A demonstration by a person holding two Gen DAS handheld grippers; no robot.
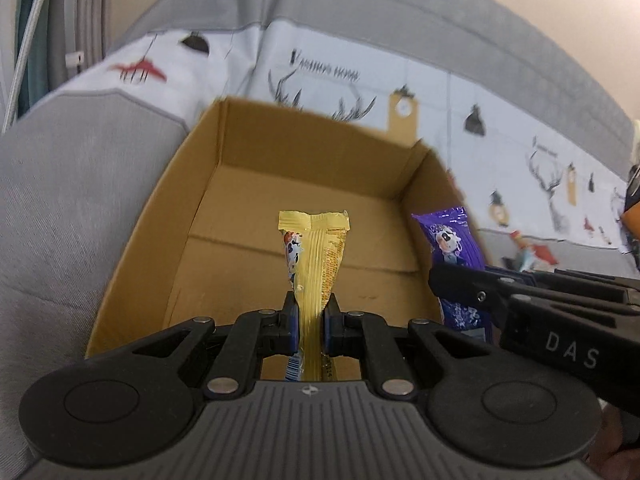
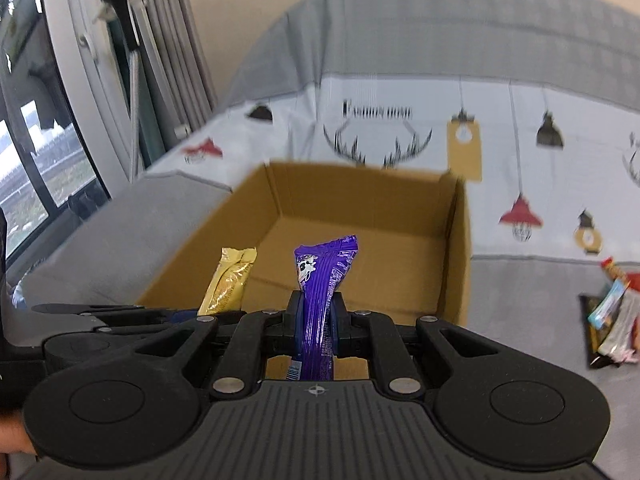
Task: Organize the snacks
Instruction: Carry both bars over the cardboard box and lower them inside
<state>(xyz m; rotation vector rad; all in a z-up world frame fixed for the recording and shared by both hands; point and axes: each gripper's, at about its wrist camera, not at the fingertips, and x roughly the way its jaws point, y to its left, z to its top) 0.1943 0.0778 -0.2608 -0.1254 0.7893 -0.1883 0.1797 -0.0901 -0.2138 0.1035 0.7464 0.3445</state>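
An open cardboard box (image 1: 256, 184) (image 2: 456, 240) rests on a grey sofa seat, its floor bare. My left gripper (image 1: 311, 312) is shut on a yellow snack packet (image 1: 316, 256), which sticks up over the near part of the box. My right gripper (image 2: 318, 312) is shut on a purple snack packet (image 2: 324, 280), held upright over the box's near edge. In the left wrist view the purple packet (image 1: 450, 240) and the right gripper's black body show at the right. The yellow packet (image 2: 232, 280) shows at the left of the right wrist view.
A white printed cover (image 2: 520, 140) with antlers and lamps drapes the sofa back behind the box. Several more snack packets (image 2: 612, 320) lie in a pile on the seat to the right. A window (image 2: 36, 152) and a radiator stand at the far left.
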